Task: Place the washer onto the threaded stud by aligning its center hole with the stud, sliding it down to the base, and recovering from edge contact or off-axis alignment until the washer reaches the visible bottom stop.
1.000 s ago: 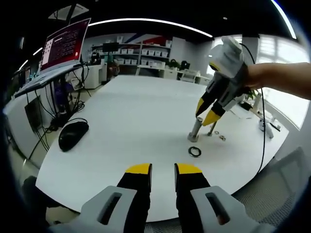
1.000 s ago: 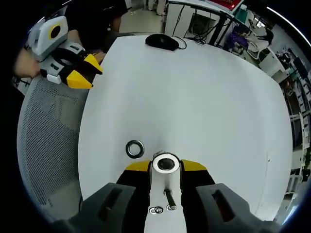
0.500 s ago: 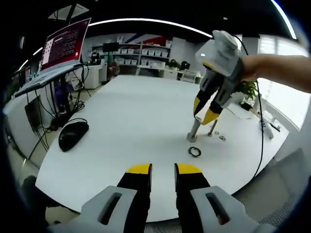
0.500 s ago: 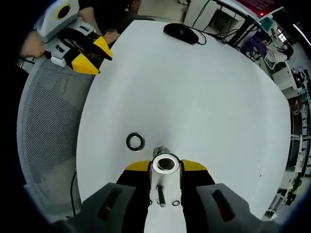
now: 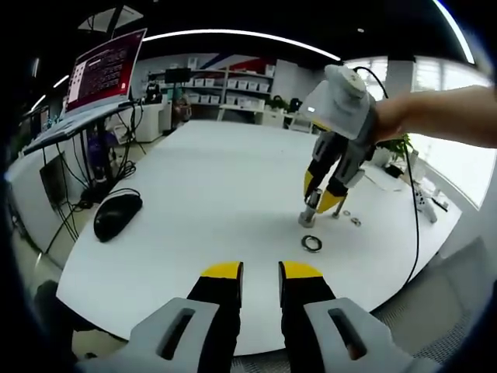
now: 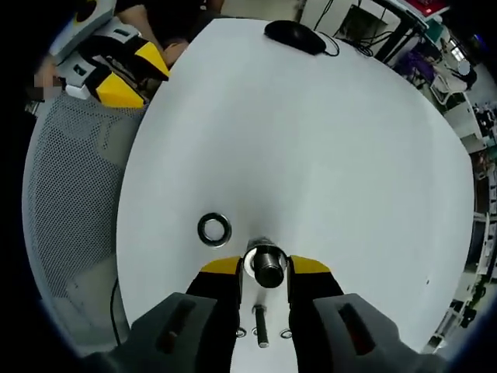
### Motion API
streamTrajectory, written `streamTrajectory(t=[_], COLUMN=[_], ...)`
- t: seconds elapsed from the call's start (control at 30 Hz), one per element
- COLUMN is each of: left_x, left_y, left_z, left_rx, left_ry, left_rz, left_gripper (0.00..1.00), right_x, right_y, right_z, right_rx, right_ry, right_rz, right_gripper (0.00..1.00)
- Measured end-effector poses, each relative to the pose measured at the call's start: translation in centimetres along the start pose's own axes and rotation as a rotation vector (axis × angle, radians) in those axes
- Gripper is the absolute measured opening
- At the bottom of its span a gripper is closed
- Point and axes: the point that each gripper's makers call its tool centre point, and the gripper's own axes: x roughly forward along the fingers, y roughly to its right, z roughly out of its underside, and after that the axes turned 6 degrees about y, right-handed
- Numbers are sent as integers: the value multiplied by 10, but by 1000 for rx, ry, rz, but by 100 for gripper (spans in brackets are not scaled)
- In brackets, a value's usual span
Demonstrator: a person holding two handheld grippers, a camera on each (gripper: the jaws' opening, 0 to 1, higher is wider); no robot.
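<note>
A white table (image 5: 202, 186) runs across the left gripper view, with a black mouse (image 5: 116, 215) at nine o'clock. At six o'clock the left claw (image 5: 261, 272) hangs over the table's near edge, its yellow tips slightly apart and holding nothing. At two o'clock the right claw (image 5: 321, 194) reaches down over an upright metal stud (image 5: 309, 213), its tips on either side of the top. A dark washer (image 5: 311, 243) lies flat on the table just beside the stud's base, toward five o'clock, not yet threaded on. In the right gripper view the washer (image 6: 213, 229) sits at ten o'clock of the stud (image 6: 266, 264), which the right claw (image 6: 266, 266) pinches. The washer looks thin, stiff, light and probably slippery; pinching its rim edge-on seems the safest hold.
</note>
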Motion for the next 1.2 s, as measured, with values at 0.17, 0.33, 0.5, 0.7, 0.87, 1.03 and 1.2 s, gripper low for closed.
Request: streamTrajectory(t=[0.17,0.33,0.5,0.7,0.87,1.03,1.2], left_x=[0,0,0,0,0,0,0], left_y=[0,0,0,0,0,0,0], left_z=[0,0,0,0,-2,-1,-2], left_rx=[-1,-2,-1,-2,-10,-8,-12], left_ry=[0,3,2,5,14,14,19], left_rz=[2,3,1,4,9,9,10], left_gripper=[16,16,16,15,16,16,16], right_x=[7,16,18,18,19,11,-2], right_y=[1,1,-1,-3,-3,-2,1], right_z=[2,4,3,2,3,-1,-8], right_rx=[25,33,48,75,119,177,250], right_ry=[13,17,19,26,55,112,197], right_rz=[1,0,-4,-8,-7,45,93], right_gripper=[24,24,24,25,27,34,36])
